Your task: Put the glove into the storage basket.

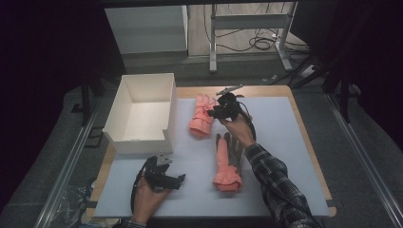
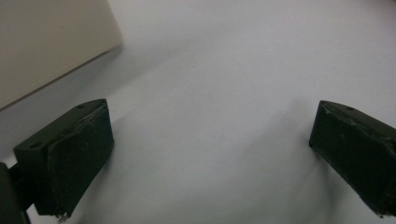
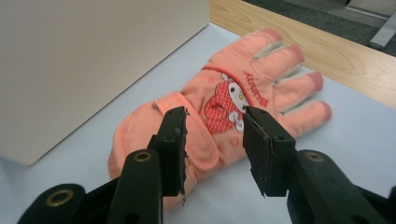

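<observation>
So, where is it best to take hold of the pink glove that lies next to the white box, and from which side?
Probably at the cuff of the pink glove, from above. It lies flat, picture side up, beside the white box, so no edge stands free. The cuff with its strap looks thickest. The right hand-held gripper already hangs over that part, jaws apart, fingers not touching it.

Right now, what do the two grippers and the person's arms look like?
Both grippers are black. The left gripper carries a grey three-cornered plate on top and has broad, blocky black pads. The right gripper has its own grey plate, a black cable trailing along the wrist, and brass-coloured rivets on its jaw arms. The right forearm wears a dark plaid sleeve.
</observation>
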`<state>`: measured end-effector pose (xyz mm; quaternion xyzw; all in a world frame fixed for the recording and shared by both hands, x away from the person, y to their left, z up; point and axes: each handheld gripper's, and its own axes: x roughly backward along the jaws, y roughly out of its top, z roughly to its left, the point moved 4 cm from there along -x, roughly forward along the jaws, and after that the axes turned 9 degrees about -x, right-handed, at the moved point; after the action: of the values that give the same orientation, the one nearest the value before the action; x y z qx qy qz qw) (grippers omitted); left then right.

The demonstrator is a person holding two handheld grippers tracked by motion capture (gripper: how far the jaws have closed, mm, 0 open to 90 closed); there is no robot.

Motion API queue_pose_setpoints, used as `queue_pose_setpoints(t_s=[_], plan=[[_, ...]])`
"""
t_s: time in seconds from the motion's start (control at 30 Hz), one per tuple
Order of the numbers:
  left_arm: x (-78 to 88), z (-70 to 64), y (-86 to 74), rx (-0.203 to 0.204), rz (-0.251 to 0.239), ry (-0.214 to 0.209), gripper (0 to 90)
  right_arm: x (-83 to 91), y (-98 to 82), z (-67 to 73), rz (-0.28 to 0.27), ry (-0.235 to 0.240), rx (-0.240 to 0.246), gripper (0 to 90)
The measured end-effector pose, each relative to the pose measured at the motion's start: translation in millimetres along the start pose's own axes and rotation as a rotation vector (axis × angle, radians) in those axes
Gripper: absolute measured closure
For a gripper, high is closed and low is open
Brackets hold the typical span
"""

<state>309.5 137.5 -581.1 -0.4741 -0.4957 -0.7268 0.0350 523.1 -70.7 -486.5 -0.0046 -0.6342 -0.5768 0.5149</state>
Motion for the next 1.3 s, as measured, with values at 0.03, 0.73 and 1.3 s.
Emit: queue_pose_setpoints(t_s=[0.03,0.73,1.3], plan=[[0.0,-0.1,0.0,0.001,-0.001,0.000,0.0,0.0,0.0,0.0,0.000,0.000,0.000,59.4],[0.0,-0.2,0.1,0.001,-0.001,0.000,0.0,-74.3,0.0,-13.7,0.100,-0.069,-0.032,56.6],[0.0,-0.2,0.1,0.002,0.000,-0.001,0.0,-49.2,8.2,-9.9,0.078,-0.078,-0.041,86.3]])
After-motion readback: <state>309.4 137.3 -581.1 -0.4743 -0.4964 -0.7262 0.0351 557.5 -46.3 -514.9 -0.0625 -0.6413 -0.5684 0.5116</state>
